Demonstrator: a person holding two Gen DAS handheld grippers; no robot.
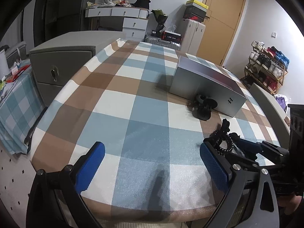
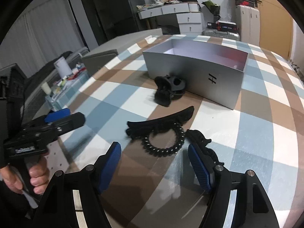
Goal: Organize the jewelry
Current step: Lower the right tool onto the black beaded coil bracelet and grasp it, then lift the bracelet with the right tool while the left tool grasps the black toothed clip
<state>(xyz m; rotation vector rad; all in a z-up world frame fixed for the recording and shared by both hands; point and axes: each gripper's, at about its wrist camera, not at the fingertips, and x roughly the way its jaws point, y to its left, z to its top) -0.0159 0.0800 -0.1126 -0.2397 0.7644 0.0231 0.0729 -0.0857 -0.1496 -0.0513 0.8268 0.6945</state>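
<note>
My right gripper [image 2: 154,163] hangs over the checked tablecloth [image 2: 117,95] near the table's front edge, fingers spread, nothing pinched; the black spiral hair tie [image 2: 165,138] lies just ahead between them, touching a long black hair clip [image 2: 161,121]. My left gripper [image 1: 152,163] is likewise spread and empty; a black claw clip [image 2: 169,89] sits against the open silver box [image 2: 191,72] mid-table.

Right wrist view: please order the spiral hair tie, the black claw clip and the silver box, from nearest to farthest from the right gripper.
1. Spiral hair tie, just ahead of the right gripper.
2. Black claw clip, farther back, before the box.
3. Silver box, farthest, open-topped.
</note>
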